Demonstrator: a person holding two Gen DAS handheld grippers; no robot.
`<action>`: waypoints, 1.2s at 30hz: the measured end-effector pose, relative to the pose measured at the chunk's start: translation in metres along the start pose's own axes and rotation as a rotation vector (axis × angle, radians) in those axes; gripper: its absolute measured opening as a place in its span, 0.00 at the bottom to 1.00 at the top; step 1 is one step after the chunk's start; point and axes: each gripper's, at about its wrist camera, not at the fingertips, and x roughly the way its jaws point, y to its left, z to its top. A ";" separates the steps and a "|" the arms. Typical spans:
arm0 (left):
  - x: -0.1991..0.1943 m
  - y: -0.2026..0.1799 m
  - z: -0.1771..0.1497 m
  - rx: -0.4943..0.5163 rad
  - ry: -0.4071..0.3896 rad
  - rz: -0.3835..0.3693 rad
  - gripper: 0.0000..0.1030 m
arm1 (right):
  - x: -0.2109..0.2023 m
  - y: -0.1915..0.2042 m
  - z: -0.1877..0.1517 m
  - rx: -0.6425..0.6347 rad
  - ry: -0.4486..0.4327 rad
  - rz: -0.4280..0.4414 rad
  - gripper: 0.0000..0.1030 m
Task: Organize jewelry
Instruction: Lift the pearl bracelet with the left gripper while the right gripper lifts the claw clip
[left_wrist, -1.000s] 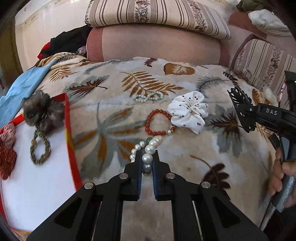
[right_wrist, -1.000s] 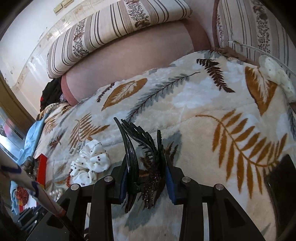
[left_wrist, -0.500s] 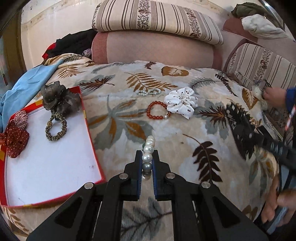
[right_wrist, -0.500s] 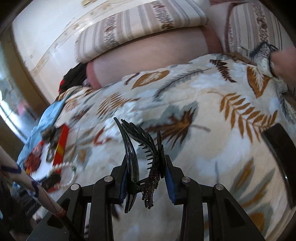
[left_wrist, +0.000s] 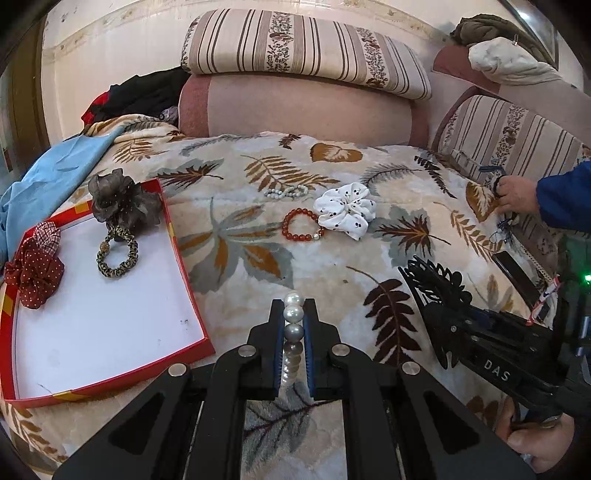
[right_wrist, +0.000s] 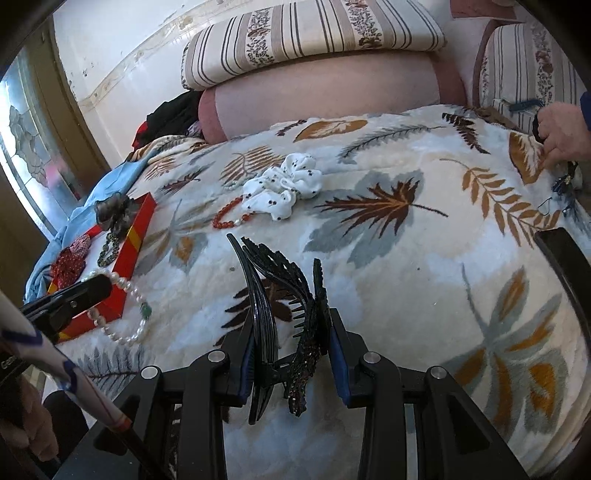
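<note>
At the lower left of the right wrist view, we see the pearl bracelet (right_wrist: 122, 314) dangling beside the red tray (right_wrist: 136, 236); pinched by few beads in our left gripper (left_wrist: 293, 328), it could slip. At centre, our right gripper (right_wrist: 291, 354), angled downward, clamps the black hair claw (right_wrist: 280, 295), which may snag the blanket (right_wrist: 406, 258).

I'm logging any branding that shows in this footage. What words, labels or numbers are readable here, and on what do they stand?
"DAS": white letters on the black body of the right gripper, seen from the left wrist view.
White letters at the far left edge of the right wrist view, on the left gripper: cut off and too blurred to read.
Nothing readable on the red tray, the blanket or the cushions.
</note>
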 end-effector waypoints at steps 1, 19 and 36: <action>-0.001 0.000 0.000 -0.001 0.000 0.000 0.09 | 0.000 0.000 0.000 0.003 -0.002 -0.001 0.36; 0.000 -0.005 0.003 -0.001 -0.009 -0.004 0.09 | 0.005 -0.007 0.000 0.025 0.000 -0.019 0.36; -0.012 0.012 0.012 -0.041 -0.052 -0.008 0.09 | -0.021 0.003 0.000 0.037 -0.035 -0.023 0.36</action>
